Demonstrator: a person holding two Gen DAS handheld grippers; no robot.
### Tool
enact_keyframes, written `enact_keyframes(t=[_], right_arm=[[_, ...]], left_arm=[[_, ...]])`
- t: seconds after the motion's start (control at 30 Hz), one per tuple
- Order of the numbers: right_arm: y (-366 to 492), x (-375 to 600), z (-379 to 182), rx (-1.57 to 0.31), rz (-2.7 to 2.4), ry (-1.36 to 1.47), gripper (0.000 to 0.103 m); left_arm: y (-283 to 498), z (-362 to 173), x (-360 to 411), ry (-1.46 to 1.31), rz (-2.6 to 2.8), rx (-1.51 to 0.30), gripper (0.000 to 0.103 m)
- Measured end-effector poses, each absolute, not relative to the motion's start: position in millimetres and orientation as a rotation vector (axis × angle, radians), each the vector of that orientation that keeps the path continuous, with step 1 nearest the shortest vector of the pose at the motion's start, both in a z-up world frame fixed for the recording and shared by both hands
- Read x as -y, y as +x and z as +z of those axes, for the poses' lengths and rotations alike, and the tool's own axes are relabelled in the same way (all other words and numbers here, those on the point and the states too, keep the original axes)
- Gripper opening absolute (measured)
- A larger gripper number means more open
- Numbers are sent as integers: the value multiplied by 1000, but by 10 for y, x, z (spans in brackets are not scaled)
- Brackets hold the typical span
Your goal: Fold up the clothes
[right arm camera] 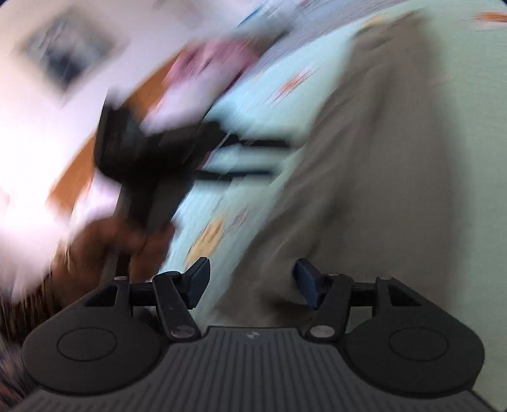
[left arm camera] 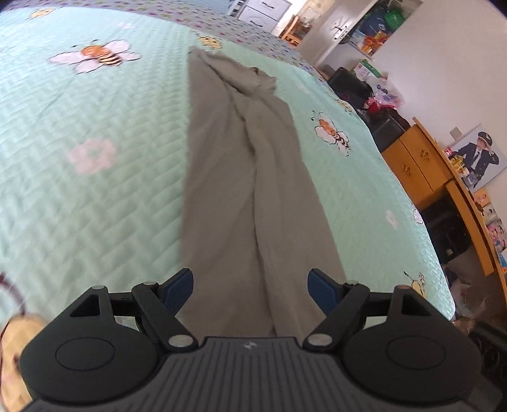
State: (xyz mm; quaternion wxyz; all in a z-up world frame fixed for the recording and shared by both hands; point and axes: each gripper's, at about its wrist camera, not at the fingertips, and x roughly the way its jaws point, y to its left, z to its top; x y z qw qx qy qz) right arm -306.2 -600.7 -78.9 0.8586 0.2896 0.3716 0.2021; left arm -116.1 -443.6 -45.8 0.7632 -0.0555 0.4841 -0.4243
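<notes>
A long grey-brown garment [left arm camera: 221, 190] lies folded lengthwise on a mint quilt [left arm camera: 95, 190] printed with bees. It runs from below my left gripper [left arm camera: 250, 285] to the far side of the bed, where its end is bunched. The left gripper hovers over the garment's near end, open, with nothing between its blue pads. The right wrist view is badly blurred. My right gripper [right arm camera: 252, 275] is open over the garment's [right arm camera: 380, 158] left edge, with cloth beneath its jaws but not pinched. At the left of that view a hand [right arm camera: 126, 241] holds the left gripper [right arm camera: 259, 157].
The bed's edge curves down the right side of the left wrist view. Beyond it stand a wooden cabinet [left arm camera: 421, 158], dark bags and clutter [left arm camera: 351, 82], a white door [left arm camera: 336, 28] and white drawers [left arm camera: 266, 12].
</notes>
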Motion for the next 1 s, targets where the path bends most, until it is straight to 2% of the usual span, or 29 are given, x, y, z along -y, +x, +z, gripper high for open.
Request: enact_keyframes(t=[0.1,0.3,0.37,0.53,0.63,0.9,1.0], right_arm=[[-3207,5860,-667,-776,493,540,62],[-3827,6244,-523,-739,124,501,62],[-3985,6262,-492,-738,-2,377,62],[-4030,5977,-472,-747,-16,167,62],[-4031,5853,-513,-732,-7,144,62],[-4182,5823,-463,-715,-14,165,62],[-4220,5859,-489,-697,-21,195,63]], left_arm=[[-1239,-482,4295,-120,-940,-1060,83],[-1512,-641,4299,-120,-1011,-1111,83],[-1580,-669,4347,-110,-1014,-1113,83],[-1576,-706,4439,-120,-976,-1113,83],[-1587,-736,4461,-130,-990,-1130,83],[-1724,-689,4508,-47,-1027,-1109,78],[-1754,-729,4563,-45,-1053,-1122,69]])
